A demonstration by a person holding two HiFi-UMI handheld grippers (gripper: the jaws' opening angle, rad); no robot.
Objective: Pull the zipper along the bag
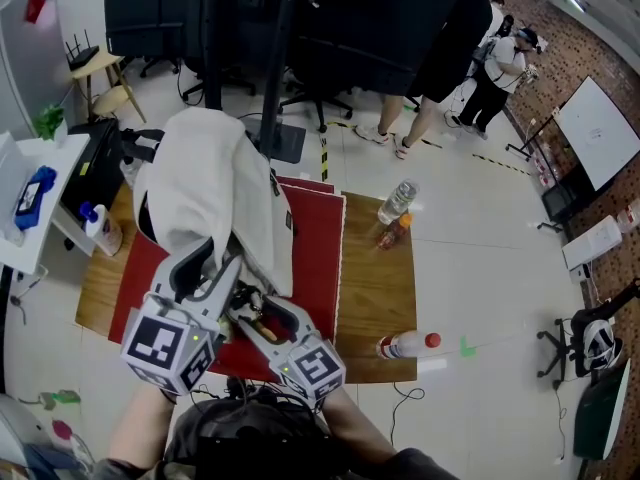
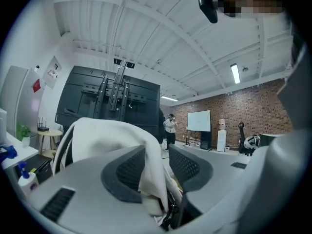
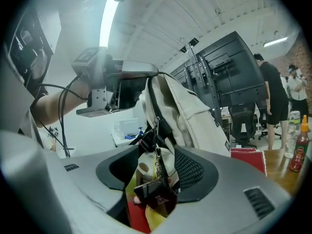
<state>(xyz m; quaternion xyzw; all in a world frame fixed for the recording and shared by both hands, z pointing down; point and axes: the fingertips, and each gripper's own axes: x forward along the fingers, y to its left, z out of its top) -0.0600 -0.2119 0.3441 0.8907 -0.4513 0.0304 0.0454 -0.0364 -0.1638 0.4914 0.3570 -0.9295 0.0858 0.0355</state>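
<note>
A wooden counter fills the middle of the head view, with a red mat spread over its left half. A cream-white bag stands on the mat, left of centre and slightly above the middle of the frame, its near end reaching down to the two tools at the lower centre. The left tool has its jaws apart, and a fold of the bag's white cloth hangs down between them, lying against the left pad with a gap on the right side. The right tool is also well open and grips nothing; in its own view the bag rises at the upper centre, and a short chain with a dark square tag dangles loose between the pads. On the bare right part of the counter, a clear bottle and a smaller orange bottle stand close together near the far edge, and a bottle with a red cap lies near the front edge.
</note>
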